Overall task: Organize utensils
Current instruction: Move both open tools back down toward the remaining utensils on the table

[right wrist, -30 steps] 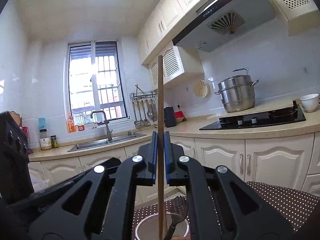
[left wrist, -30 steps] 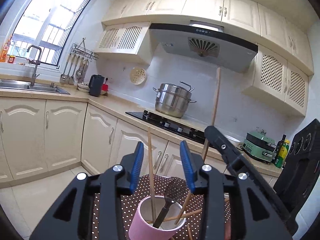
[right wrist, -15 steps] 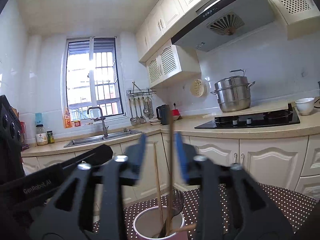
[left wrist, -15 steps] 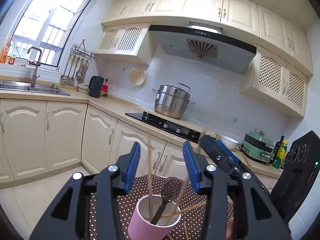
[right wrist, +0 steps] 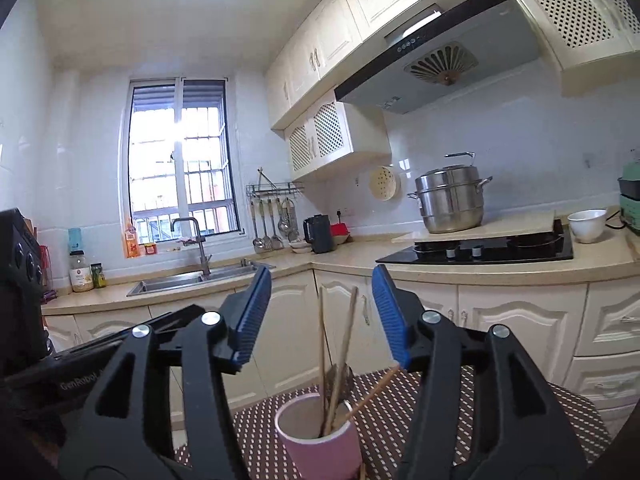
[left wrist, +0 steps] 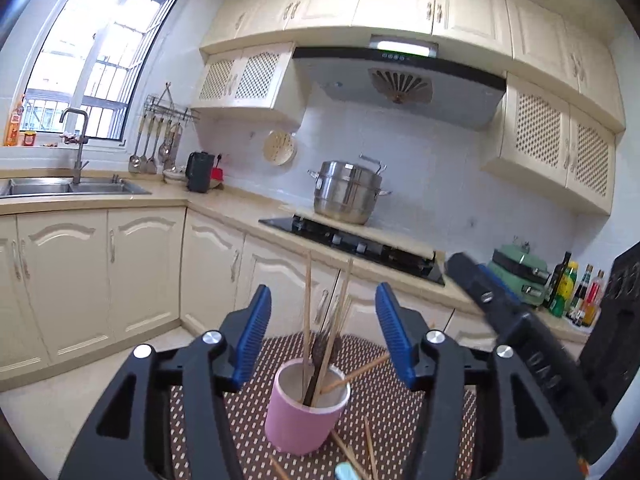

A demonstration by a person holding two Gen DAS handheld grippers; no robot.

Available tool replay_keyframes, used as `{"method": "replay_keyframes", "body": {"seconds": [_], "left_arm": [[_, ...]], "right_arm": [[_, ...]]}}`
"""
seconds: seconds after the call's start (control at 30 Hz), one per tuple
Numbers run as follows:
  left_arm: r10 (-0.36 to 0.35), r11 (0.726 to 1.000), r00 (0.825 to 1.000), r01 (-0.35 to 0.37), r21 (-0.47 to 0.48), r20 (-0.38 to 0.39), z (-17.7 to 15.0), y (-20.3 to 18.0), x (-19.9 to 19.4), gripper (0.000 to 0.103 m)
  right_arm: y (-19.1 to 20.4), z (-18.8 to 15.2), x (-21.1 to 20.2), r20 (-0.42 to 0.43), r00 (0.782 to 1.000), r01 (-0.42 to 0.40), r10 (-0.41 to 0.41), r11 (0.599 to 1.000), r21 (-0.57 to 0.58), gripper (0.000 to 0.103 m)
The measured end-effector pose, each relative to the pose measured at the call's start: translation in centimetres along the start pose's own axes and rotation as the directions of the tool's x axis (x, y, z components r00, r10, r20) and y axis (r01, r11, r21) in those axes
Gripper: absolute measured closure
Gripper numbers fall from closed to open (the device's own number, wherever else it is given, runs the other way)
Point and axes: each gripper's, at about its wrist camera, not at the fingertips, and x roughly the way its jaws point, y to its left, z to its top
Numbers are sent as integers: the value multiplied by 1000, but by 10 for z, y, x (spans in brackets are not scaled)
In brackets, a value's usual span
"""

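chopsticks (right wrist: 334, 360) stand loosely in the pink cup (right wrist: 320, 436) on the dotted mat (right wrist: 500, 412), alongside a dark slotted spoon (left wrist: 326, 350), and a few more sticks (left wrist: 360, 450) lie on the mat by the cup's foot. right claw (right wrist: 321, 314) has just been spreading its jaws and now stands released with nothing pinched, as does the left claw (left wrist: 323, 338). to do this well i'd back both claws clear of the leaning tops before reaching down for a loose stick, so the cup isn't tipped.

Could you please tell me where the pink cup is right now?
The pink cup stands on the brown dotted mat, low and central in both wrist views, holding chopsticks and a dark utensil.
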Motion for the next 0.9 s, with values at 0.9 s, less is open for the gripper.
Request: {"method": "replay_keyframes", "body": {"seconds": [0.9], "left_arm": [[217,976,612,-162,147,-761,-157,7,68,41]], "right_arm": [[-69,-98,-52,-558,822,159,-112,987,35,35]]}}
